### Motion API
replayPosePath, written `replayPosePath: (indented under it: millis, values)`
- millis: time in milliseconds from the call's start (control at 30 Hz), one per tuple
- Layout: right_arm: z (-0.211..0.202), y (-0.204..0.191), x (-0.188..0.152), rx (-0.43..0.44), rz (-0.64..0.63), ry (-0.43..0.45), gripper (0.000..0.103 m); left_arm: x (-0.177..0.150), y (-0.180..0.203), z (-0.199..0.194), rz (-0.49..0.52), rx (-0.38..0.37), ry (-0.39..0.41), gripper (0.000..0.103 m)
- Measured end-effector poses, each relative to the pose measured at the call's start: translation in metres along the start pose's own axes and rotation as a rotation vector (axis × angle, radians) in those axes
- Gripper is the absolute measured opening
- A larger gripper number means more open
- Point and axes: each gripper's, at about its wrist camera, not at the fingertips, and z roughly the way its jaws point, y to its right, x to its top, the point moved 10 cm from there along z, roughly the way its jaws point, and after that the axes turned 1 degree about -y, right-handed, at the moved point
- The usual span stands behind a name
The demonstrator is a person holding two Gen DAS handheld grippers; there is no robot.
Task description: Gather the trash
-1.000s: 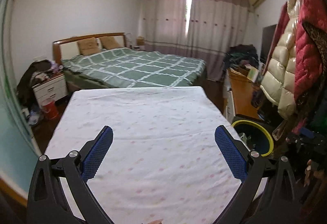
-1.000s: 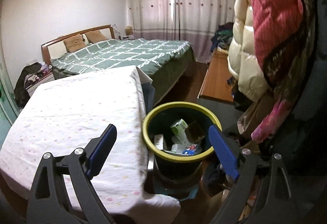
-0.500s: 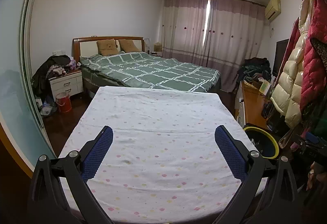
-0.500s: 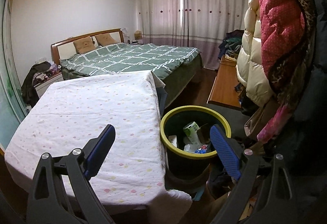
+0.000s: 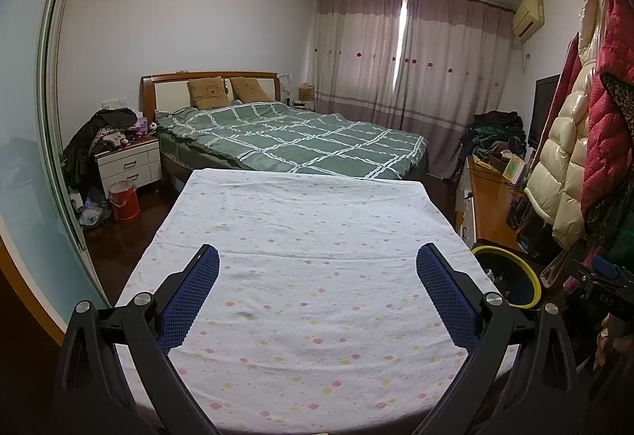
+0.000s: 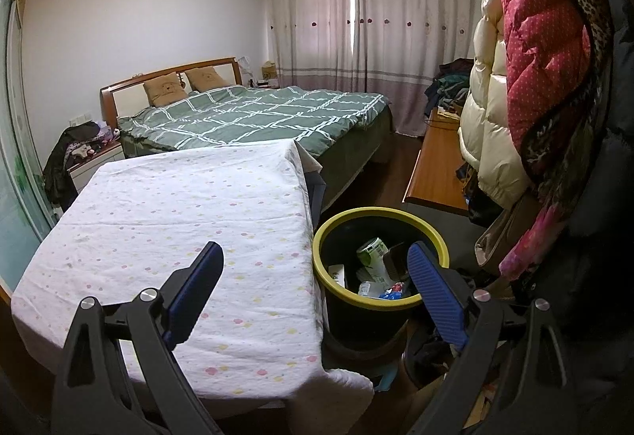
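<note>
Although the trash bin point(image 6: 378, 268) shows its mouth plainly in the right wrist view, what lies inside is a jumble: a green and white can point(image 6: 372, 248) leans near the top, and below it sit pale wrappers and a scrap of red and blue that I cannot make out. The bin's foot is lost behind the drooping corner of the dotted cloth point(image 6: 190, 221), and one blue fingertip covers part of its rim at about 3 o'clock. In the left wrist view only a sliver of the yellow rim point(image 5: 529, 276) peeks past the table edge at 4 o'clock, and its contents are hidden. The coats point(image 6: 539, 50) hanging at 2 o'clock crowd the frame, so whatever stands behind them is out of sight.

The left gripper point(image 5: 317, 276) hangs over the cloth-covered table point(image 5: 309, 236), its fingers spread wide with nothing between them and touching nothing. The right gripper point(image 6: 315, 276) is splayed just as wide and empty; one finger hovers over the cloth, the other over the bin's near side, with the table's edge and the bin's rim between them. The bin stands on the floor just beside the table's right edge, with the green checked bed point(image 6: 253, 117) beyond at 12 o'clock.
</note>
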Motion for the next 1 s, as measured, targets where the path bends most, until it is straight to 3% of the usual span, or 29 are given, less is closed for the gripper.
replayPosePath:
  millis: [1000]
  values:
    - [0.004,0.002,-0.004,0.002,0.015,-0.006,0.089,-0.001,0.001,0.011,0.011,0.006,-0.024,0.098]
